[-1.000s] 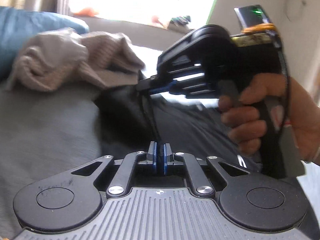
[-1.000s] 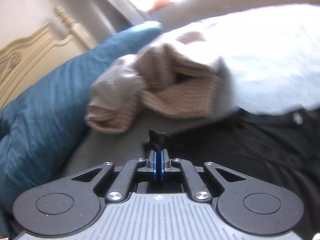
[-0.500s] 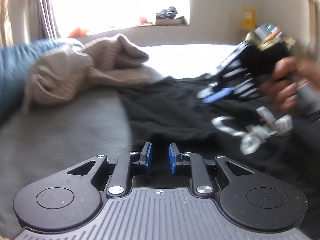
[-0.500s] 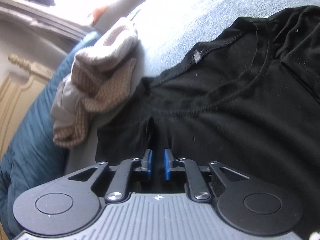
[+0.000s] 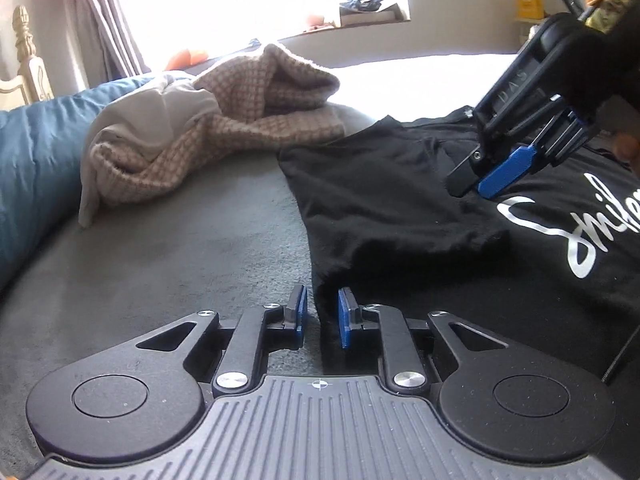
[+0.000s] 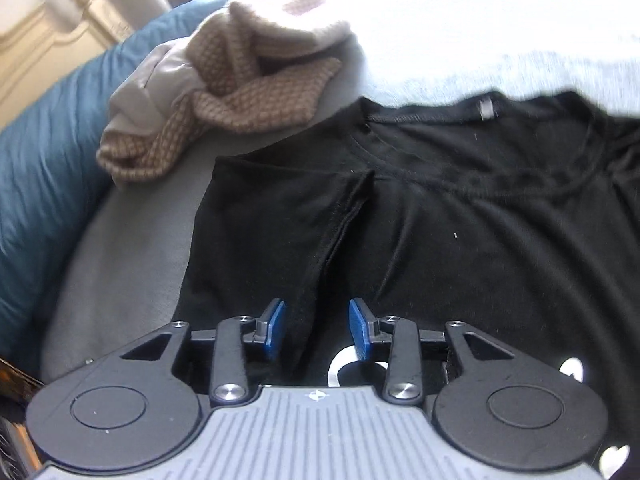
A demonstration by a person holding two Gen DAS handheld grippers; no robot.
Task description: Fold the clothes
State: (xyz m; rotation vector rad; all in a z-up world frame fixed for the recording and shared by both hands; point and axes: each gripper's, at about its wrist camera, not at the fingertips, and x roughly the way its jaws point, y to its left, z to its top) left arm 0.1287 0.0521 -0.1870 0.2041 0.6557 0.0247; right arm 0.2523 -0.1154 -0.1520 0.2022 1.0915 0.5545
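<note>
Folding has barely begun, we judge: the black T-shirt (image 5: 400, 208) lies spread front-up on the grey bed cover (image 5: 180, 260), its white script lettering showing, its left sleeve (image 6: 256, 224) still fanned out flat to the side. No fold shows in either view.

We see our left gripper (image 5: 322, 316) low at the shirt's left edge. Its jaws stand a narrow gap apart and are closing, with the tip of the hem sitting between the blue pads; the pads do not yet press on the cloth, so nothing is held. Our right gripper (image 6: 316, 328) hovers over the seam where sleeve meets body. Its jaws are opening, moderately wide, with the seam ridge lying between and below them but not gripped.

Next, we judge, both grippers must pinch the left side, one at the shoulder seam and one at the lower edge, then carry that side inward over the chest. The thin jersey will sag and bunch, so both pinches need to catch the full layer.

A beige knitted garment (image 5: 224, 116) waits crumpled near the blue pillow (image 5: 36, 160), well apart from the shirt's body.
</note>
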